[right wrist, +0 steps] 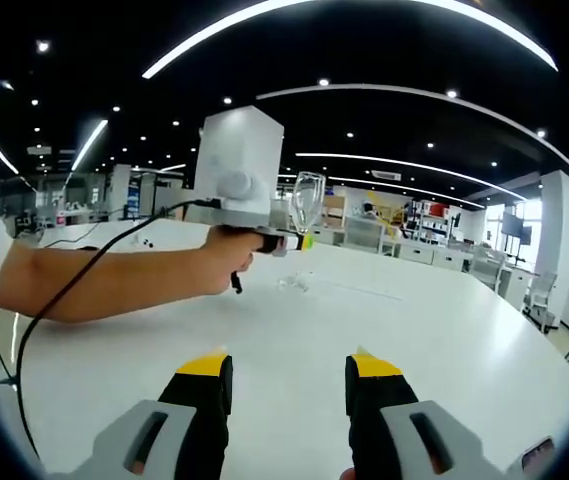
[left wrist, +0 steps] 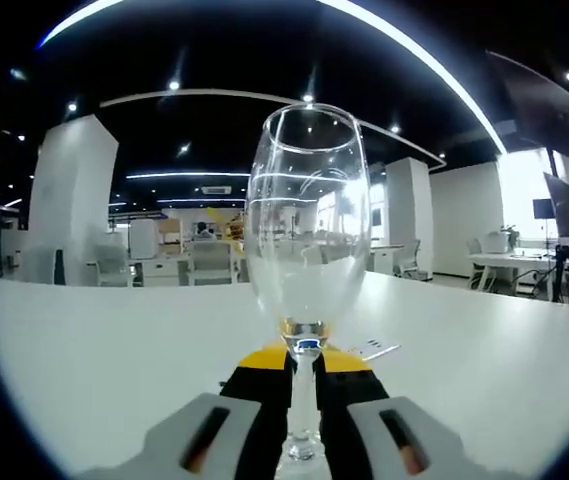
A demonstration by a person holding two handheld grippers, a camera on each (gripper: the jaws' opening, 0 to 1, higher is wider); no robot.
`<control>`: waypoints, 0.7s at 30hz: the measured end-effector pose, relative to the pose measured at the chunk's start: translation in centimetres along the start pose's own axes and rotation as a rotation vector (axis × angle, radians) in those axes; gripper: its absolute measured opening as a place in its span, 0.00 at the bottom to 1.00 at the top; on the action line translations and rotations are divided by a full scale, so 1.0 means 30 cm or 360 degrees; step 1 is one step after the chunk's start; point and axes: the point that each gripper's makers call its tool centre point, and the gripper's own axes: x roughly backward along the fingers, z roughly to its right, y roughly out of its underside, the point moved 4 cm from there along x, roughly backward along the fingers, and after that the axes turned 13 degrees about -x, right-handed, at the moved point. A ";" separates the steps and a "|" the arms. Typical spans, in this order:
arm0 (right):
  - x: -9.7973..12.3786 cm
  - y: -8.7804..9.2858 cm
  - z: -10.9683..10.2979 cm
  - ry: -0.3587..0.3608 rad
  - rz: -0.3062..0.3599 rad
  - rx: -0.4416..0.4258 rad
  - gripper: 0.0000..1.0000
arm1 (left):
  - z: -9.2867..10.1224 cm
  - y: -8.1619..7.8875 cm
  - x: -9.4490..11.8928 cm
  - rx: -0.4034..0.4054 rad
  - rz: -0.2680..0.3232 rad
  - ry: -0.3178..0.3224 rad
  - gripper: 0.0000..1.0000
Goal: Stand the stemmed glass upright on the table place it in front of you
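- My left gripper is clamped on the stem of the glass, low down near the foot, so the bowl stands free above the jaws and nothing presses on the thin wall.
- I judge the low grip also lets me guide the foot flat onto the table before I let go.
- In the right gripper view the left gripper carries the glass out over the table, with the person's forearm stretched level behind it.
- My right gripper has its jaws apart and grips nothing; it hangs low over the near part of the table, well apart from the glass (spare for now, I think).
- The glass is upright: its long axis runs vertical, rim up, foot down.
- Whether the foot already touches the table I cannot tell; its base is at the very bottom edge of the left gripper view.
- I judge the standing-up nearly done, with release left.
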 end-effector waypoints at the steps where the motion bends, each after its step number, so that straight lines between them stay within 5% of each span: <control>1: 0.000 0.000 0.001 0.0000 0.0000 -0.0001 0.48 | 0.002 0.001 0.000 -0.0007 -0.0001 0.0000 0.10; 21: 0.003 -0.004 -0.001 0.0000 0.0003 0.0001 0.48 | -0.027 0.019 -0.023 -0.0003 -0.0016 -0.0033 0.10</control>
